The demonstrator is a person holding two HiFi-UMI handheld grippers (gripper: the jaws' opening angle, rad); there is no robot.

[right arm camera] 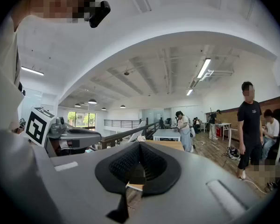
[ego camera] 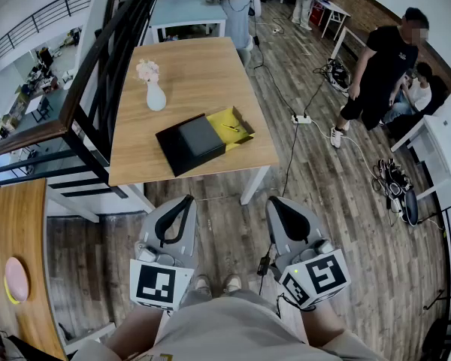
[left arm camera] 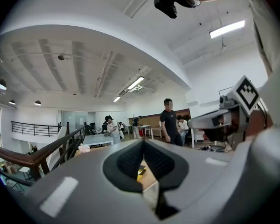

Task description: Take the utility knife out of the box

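Tongs on both sides were shut and empty: the left tongs (ego camera: pixel 186 200) and the right tongs (ego camera: pixel 273 201) each showed their pads meeting at the tip, nothing between them, and both were held low in front of the person's body, pointing roughly level toward the desk (ego camera: pixel 203 74). They hung over bare floor, well apart from the work, probably carried closed because no reach had begun. The black box (ego camera: pixel 188 145) lay near the desk's front edge, set at an angle, with its yellow compartment (ego camera: pixel 240 137) exposed on the right side in the head view. The utility knife (ego camera: pixel 231 128) lay inside that yellow part, a thin dark shape, apparently uncovered so it could be lifted straight out. A white vase (ego camera: pixel 155 96) with flowers stood behind the box, near it but not touching. Judged: task not started; one pair of tongs would need to open before approaching the knife.
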